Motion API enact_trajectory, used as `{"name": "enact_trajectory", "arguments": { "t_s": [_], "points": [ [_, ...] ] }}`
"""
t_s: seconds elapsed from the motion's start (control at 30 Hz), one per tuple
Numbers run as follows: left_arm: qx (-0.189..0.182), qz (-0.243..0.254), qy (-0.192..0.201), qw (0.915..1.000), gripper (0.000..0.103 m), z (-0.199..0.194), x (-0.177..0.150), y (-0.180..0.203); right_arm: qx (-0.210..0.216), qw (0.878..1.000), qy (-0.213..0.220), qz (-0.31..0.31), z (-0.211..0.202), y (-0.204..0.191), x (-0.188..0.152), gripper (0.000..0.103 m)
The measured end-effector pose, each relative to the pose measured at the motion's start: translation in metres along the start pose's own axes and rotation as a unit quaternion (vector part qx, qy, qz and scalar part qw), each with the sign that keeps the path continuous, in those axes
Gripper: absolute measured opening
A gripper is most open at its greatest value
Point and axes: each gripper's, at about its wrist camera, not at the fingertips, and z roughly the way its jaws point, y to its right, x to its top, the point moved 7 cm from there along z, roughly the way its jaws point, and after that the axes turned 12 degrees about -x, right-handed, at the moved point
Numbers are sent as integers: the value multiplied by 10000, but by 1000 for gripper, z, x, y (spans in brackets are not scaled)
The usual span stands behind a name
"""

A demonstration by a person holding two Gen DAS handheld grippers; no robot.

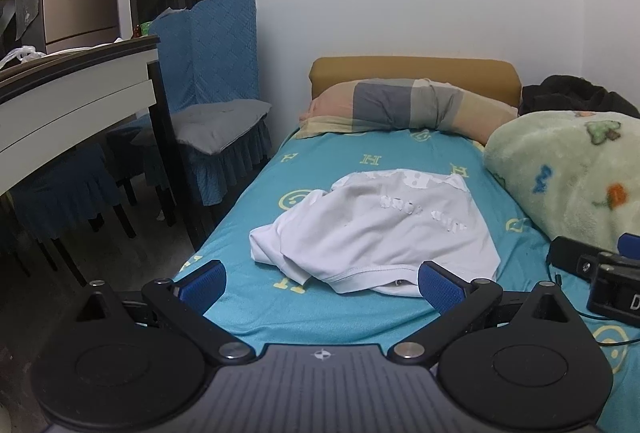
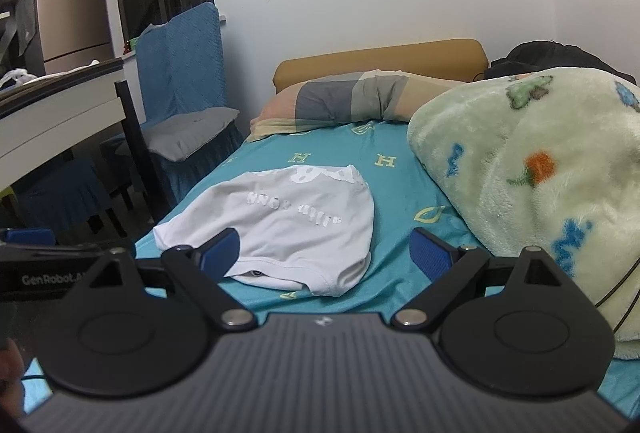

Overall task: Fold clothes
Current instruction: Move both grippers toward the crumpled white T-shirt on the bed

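A white T-shirt (image 1: 372, 229) lies crumpled on the turquoise bed sheet (image 1: 248, 297), its hem toward me and pale lettering on its back. My left gripper (image 1: 322, 283) is open just short of the hem, its blue pads wide apart and holding nothing. In the right wrist view the same T-shirt (image 2: 288, 221) sits left of centre, and my right gripper (image 2: 326, 251) is open over its near right corner, empty. The right gripper's body (image 1: 600, 273) shows at the right edge of the left wrist view, and the left gripper's body (image 2: 52, 265) at the left edge of the right one.
A fluffy pale green blanket (image 2: 532, 177) is heaped along the bed's right side. A plaid pillow (image 1: 404, 109) and tan headboard (image 1: 416, 67) lie at the far end. Left of the bed stand a blue-covered chair (image 1: 216, 85) and a table (image 1: 72, 97).
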Motion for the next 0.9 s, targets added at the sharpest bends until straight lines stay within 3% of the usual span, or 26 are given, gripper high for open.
{"name": "enact_trajectory", "arguments": {
  "t_s": [0.77,0.9],
  "points": [
    [-95,-258,-407,9988,103,0,-14,-2,0,9997,-219,-103,3,-2,-8,93],
    [-355,-410,-425,9976,103,3,-13,-3,26,9993,-345,-107,7,-1,-11,93]
  ]
}}
